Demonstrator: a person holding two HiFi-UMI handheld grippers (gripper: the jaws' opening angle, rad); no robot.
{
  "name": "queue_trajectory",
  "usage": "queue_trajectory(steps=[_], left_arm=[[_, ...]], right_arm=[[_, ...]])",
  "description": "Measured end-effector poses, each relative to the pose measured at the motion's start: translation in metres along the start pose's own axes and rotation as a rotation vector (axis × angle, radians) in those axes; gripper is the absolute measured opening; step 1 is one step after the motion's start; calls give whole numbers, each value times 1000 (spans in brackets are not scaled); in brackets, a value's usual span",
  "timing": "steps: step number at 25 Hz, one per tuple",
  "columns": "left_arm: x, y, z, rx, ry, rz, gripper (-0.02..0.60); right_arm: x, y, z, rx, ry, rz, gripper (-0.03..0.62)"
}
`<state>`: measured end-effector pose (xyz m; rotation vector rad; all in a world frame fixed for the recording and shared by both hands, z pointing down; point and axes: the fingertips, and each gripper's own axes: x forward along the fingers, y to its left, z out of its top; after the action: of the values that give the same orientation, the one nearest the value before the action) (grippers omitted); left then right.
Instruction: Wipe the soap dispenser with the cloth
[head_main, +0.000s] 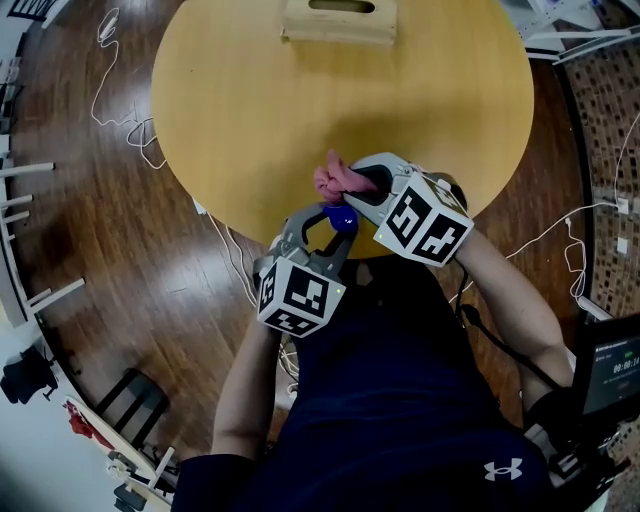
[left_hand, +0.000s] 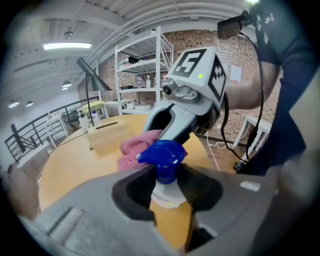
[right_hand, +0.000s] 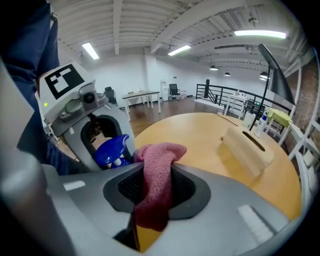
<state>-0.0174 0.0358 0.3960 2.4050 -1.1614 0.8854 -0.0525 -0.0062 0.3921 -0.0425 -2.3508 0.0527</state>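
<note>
Bottom middle of the head view: the left gripper (head_main: 324, 228) has its jaws clamped on the neck of the soap dispenser (head_main: 341, 218), with the blue pump head poking out right over the near edge of the worktop (head_main: 250, 110). Just above it, the right gripper (head_main: 350, 186) has its jaws pinching a pink cloth (head_main: 332, 179), bunched up beside the pump head. Can't tell if they're touching. A slotted wooden box (head_main: 340, 22) sits at the top of the frame.

A round, light wooden table (head_main: 250, 120) is standing on a dark plank floor (head_main: 90, 260). A pale wooden box with a slot in its top (head_main: 340, 22) is sitting on the table near its far edge. Thin white cables (head_main: 143, 133) are trailing across the floor on both sides of the table.
</note>
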Motion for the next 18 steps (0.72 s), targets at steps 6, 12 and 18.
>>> queue_trajectory(steps=[6, 12, 18], left_arm=[[3, -3, 2, 24, 16, -8, 135], [4, -4, -2, 121, 52, -111, 135], [0, -2, 2, 109, 45, -129, 137]], right_arm=[[1, -28, -1, 77, -29, -77, 109], [-11, 8, -4, -128, 62, 95, 109], [4, -25, -3, -49, 74, -126, 107]])
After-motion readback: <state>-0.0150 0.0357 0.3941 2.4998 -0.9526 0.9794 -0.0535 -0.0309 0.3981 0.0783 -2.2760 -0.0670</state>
